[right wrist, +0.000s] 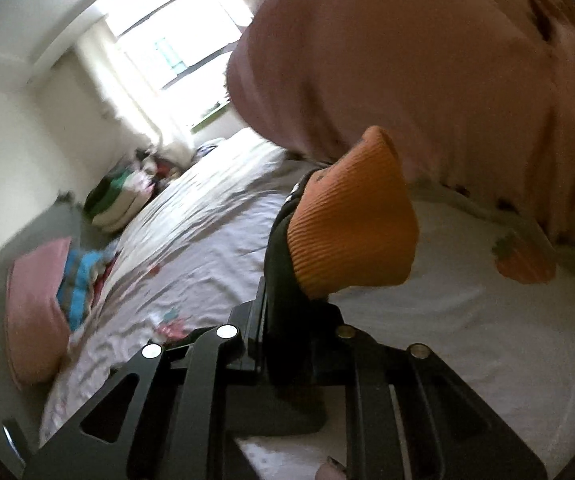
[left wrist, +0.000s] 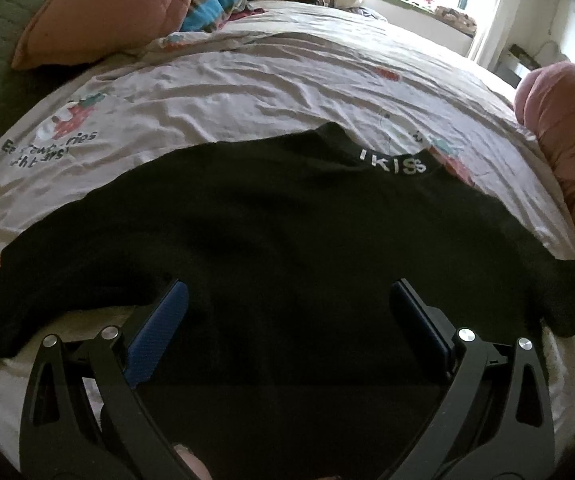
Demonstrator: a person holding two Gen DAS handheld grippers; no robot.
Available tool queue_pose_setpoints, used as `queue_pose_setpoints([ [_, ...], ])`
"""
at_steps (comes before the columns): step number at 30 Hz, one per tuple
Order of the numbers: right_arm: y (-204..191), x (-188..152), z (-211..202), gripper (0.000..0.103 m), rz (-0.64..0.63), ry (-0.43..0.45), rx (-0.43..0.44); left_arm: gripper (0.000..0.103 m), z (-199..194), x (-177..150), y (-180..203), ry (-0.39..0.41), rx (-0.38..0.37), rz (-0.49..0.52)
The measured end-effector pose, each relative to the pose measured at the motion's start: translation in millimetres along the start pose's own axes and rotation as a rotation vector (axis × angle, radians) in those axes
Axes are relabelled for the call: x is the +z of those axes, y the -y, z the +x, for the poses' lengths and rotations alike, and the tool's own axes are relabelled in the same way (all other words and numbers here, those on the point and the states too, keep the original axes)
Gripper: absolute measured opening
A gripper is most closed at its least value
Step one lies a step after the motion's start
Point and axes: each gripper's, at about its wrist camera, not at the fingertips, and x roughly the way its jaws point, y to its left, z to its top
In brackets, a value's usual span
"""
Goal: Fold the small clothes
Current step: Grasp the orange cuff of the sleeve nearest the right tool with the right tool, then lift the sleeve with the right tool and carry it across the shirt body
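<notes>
- Our left gripper [left wrist: 287,312] gapes wide above the black garment [left wrist: 267,232], spread across the frame's middle on the bedsheet [left wrist: 247,92].
- Our right gripper [right wrist: 287,312] clamps its orange cuff [right wrist: 351,220] (raised, frame centre).

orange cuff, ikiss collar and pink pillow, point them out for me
orange cuff [right wrist: 351,220], right wrist view, middle of the ribbed knit
ikiss collar [left wrist: 393,163], left wrist view, on the white lettering
pink pillow [left wrist: 103,12], left wrist view, middle of its face
</notes>
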Motion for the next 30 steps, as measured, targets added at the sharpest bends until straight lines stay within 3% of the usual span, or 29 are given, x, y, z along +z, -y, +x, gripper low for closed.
queue_pose_setpoints([
  [10,-101.2,-29.2,-0.3,0.014,-0.302,-0.060,0.107,0.094,-16.6,6.3,-18.1,0.020,-0.053,-0.065],
  [18,-154.5,-57.3,12.7,0.014,-0.402,-0.128,0.176,0.094,-14.6,7.9,-37.4,0.008,-0.126,-0.140],
  [30,-216.0,-111.7,40.6,0.014,-0.539,-0.243,0.224,0.094,5.1,1.0,-66.4,-0.034,-0.336,-0.280],
])
